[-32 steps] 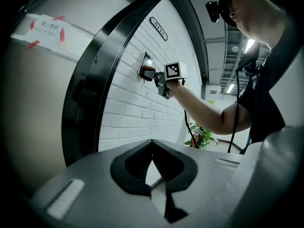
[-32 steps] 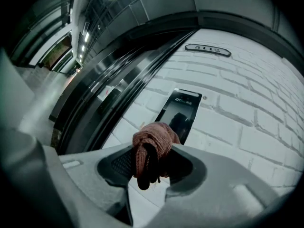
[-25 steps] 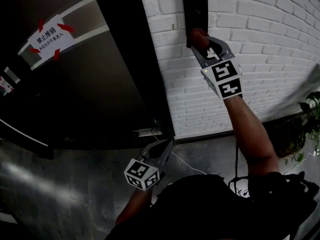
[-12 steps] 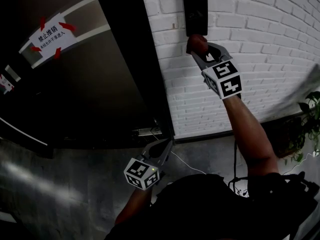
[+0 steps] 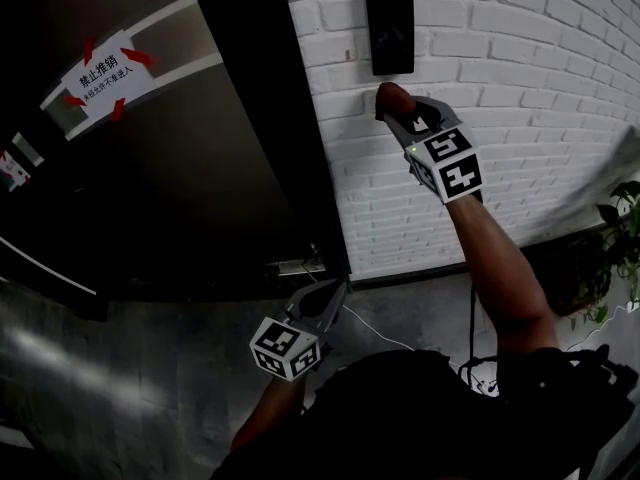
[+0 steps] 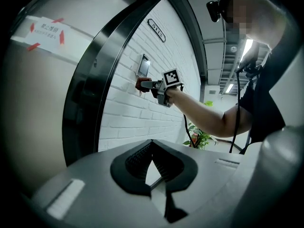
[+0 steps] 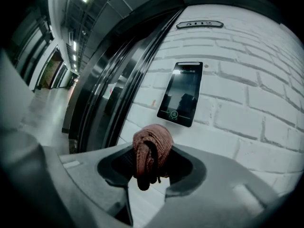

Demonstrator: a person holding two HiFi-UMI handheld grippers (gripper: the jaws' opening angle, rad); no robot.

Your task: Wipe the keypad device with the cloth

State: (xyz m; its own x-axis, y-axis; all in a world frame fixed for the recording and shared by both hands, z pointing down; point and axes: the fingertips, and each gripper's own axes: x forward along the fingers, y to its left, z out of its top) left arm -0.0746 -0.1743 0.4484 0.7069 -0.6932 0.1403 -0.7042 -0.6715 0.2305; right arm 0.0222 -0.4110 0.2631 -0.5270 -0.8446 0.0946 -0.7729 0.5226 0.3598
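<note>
The keypad device (image 5: 390,30) is a black panel fixed on the white brick wall (image 5: 520,78); it also shows in the right gripper view (image 7: 182,93) and small in the left gripper view (image 6: 143,65). My right gripper (image 5: 396,100) is raised just below the device, shut on a bunched reddish-brown cloth (image 5: 392,95) (image 7: 152,151). The cloth is clear of the panel, close to the bricks under it. My left gripper (image 5: 328,296) hangs low near the floor by the door frame, shut with nothing in it (image 6: 152,172).
A dark door frame (image 5: 270,118) stands left of the device, beside a door bearing a white notice (image 5: 100,73) taped in red. A number plate (image 7: 198,24) sits above the device. A potted plant (image 5: 620,238) and a cable (image 5: 375,330) are at floor level.
My right gripper has slid down with the cloth, from the lower part of the keypad device to the bricks just below it. The left gripper has stayed put.
</note>
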